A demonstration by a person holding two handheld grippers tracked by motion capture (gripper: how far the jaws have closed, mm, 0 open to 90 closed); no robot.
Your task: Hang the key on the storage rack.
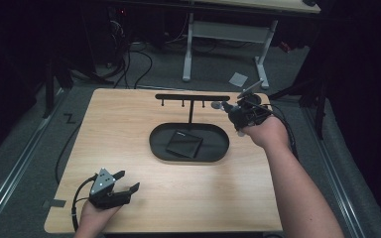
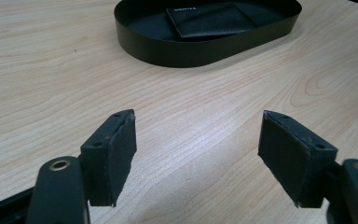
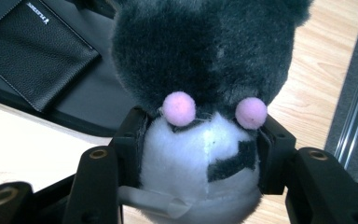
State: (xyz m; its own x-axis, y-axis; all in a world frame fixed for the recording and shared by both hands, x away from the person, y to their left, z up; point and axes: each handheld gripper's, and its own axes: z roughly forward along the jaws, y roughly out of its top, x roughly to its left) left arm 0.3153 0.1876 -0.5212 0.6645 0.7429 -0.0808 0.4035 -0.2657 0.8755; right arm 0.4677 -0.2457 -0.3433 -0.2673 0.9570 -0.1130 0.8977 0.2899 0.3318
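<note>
Tongs on the left (image 1: 127, 181) sit low at the near left corner of the bench (image 1: 129, 124), held in the person's left hand (image 1: 95, 214), jaws spread wide with nothing between them and bare wood beneath. They point toward the far right, at the black oval tray (image 2: 186, 49), with open bench all round. Farther off, that tray holds a flat black wallet (image 2: 212, 19), and a black T-shaped rack (image 1: 192, 97) rises from behind it. At the far right, the right forearm stretches forward with the hand (image 1: 265, 131) raised over the bench edge. Its tongs (image 3: 200, 140) pinch a grey-and-white plush toy (image 3: 200, 60) by the white part, hanging just right of the tray.
</note>
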